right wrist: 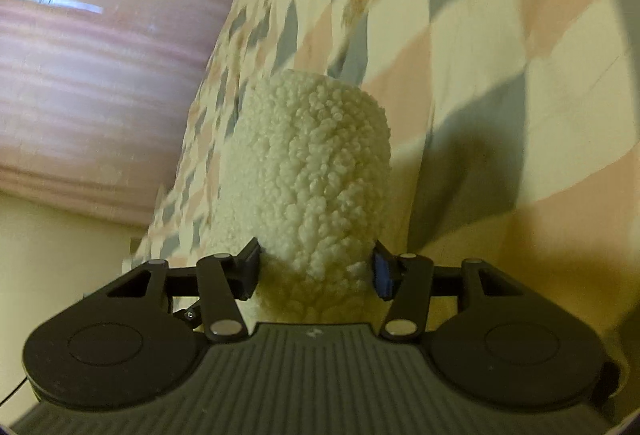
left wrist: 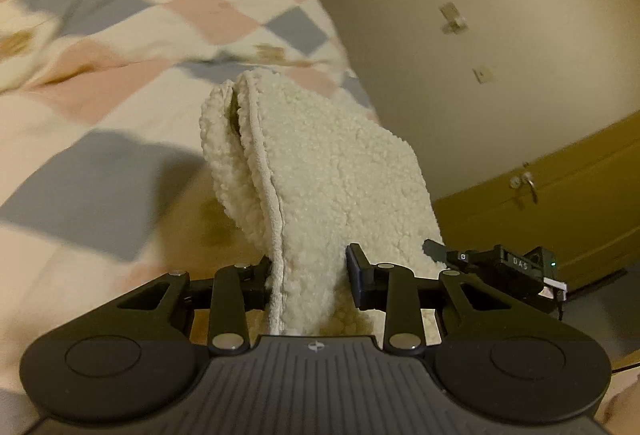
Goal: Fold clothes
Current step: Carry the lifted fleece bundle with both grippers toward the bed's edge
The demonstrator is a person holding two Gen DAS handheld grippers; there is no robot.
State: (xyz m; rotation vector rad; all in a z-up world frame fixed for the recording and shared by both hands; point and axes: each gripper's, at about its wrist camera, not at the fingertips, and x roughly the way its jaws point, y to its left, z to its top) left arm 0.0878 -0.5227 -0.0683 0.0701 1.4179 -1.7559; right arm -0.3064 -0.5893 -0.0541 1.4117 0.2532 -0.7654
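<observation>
A cream fleece garment (left wrist: 320, 171) with a piped edge hangs lifted above the bed, its fold drooping forward. My left gripper (left wrist: 310, 277) is shut on it, with both pads pressed into the bunched fleece. In the right wrist view another thick bunch of the same fleece garment (right wrist: 312, 171) rises between the fingers. My right gripper (right wrist: 318, 269) is shut on it, the pads squeezing its sides. The other gripper's black body (left wrist: 500, 263) shows at the right of the left wrist view, beside the fleece.
Below lies a bed with a diamond-patterned quilt (left wrist: 120, 35) in pink, grey and cream, also seen as the quilt (right wrist: 480, 15) in the right wrist view. A cream wall (left wrist: 480, 35) and a yellow-brown cabinet (left wrist: 560, 203) stand at the right. A pink curtain (right wrist: 100, 75) hangs at the left.
</observation>
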